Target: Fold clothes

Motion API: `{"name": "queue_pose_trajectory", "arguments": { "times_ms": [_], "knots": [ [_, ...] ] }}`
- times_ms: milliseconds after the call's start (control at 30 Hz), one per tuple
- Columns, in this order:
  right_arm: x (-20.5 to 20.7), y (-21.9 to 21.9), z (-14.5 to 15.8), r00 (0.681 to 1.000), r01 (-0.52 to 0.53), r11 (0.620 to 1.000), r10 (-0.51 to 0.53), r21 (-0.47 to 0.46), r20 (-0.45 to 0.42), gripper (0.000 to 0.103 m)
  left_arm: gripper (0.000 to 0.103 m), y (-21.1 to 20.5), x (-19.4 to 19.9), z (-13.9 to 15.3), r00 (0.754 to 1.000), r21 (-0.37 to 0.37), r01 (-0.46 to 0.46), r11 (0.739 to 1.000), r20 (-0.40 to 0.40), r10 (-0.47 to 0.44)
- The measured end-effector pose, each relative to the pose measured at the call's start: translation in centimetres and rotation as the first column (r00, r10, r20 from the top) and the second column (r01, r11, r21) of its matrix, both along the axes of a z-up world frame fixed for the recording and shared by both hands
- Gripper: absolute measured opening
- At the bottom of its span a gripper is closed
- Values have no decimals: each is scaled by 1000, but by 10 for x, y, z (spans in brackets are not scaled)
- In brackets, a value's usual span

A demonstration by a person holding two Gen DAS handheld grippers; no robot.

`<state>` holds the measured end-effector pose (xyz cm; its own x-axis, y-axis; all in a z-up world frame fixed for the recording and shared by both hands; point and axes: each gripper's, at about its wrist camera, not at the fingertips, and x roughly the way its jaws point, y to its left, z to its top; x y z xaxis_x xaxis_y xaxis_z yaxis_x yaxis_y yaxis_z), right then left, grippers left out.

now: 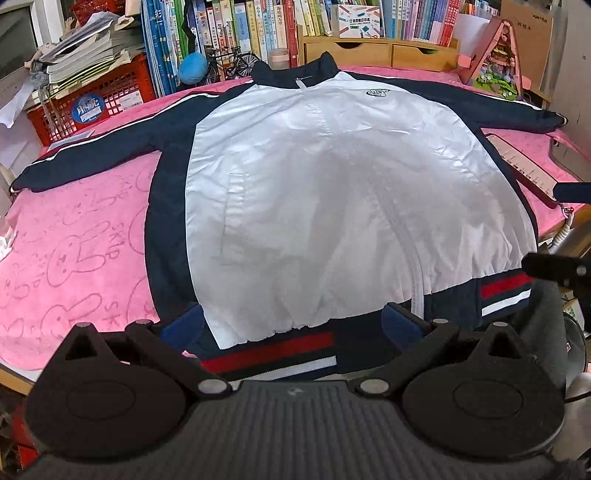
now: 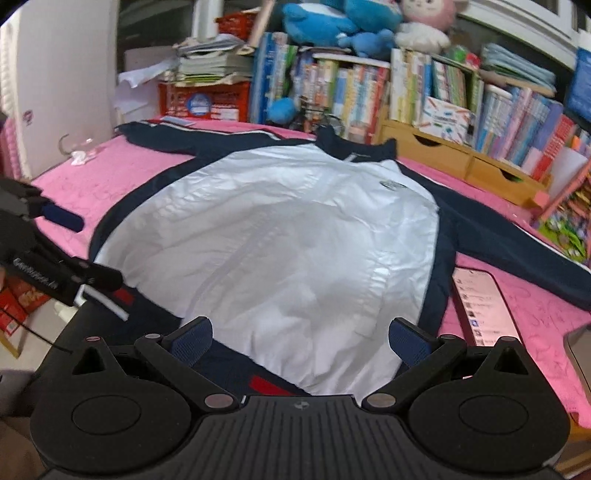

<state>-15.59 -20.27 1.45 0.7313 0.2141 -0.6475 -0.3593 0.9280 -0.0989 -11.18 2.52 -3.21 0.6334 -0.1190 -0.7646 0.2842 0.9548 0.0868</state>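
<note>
A white and navy jacket point(image 1: 325, 192) lies flat, front up, on a pink blanket point(image 1: 74, 236), sleeves spread to both sides and collar at the far end. It also shows in the right wrist view point(image 2: 288, 236). Its hem has red and white stripes point(image 1: 273, 350). My left gripper point(image 1: 291, 325) is open just above the hem at its left half. My right gripper point(image 2: 301, 339) is open above the hem at its right half. Neither holds anything. The right gripper shows at the right edge of the left view point(image 1: 554, 269), the left gripper at the left edge of the right view point(image 2: 55, 273).
A phone point(image 2: 484, 306) with a lit screen lies on the blanket right of the jacket. Books point(image 1: 258, 26), a red crate point(image 1: 96, 96), wooden drawers point(image 1: 376, 51) and a toy house point(image 1: 498, 62) line the back. Plush toys point(image 2: 351, 22) sit above the books.
</note>
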Motion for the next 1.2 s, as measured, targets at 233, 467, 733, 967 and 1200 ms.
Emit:
{"name": "queue_pose_trajectory", "arguments": {
  "times_ms": [233, 467, 733, 967, 1200],
  "knots": [
    [3, 10, -3, 999, -50, 999, 50, 4, -13, 103, 103, 0, 1, -6, 1000, 7, -3, 1000, -16, 4],
    [13, 7, -10, 998, -25, 999, 26, 35, -50, 103, 103, 0, 4, -9, 1000, 10, -3, 1000, -27, 4],
    [40, 10, -14, 999, -4, 998, 7, 67, -48, 103, 103, 16, 36, 2, 999, -15, -41, 999, -5, 41],
    [98, 24, -20, 998, -8, 997, 13, 77, -60, 103, 103, 49, 91, 12, 989, -61, -145, 988, 24, 147],
    [171, 45, -15, 999, -11, 992, 6, 125, 41, 103, 103, 121, 175, 17, 944, -187, -321, 928, 18, 330]
  ]
}}
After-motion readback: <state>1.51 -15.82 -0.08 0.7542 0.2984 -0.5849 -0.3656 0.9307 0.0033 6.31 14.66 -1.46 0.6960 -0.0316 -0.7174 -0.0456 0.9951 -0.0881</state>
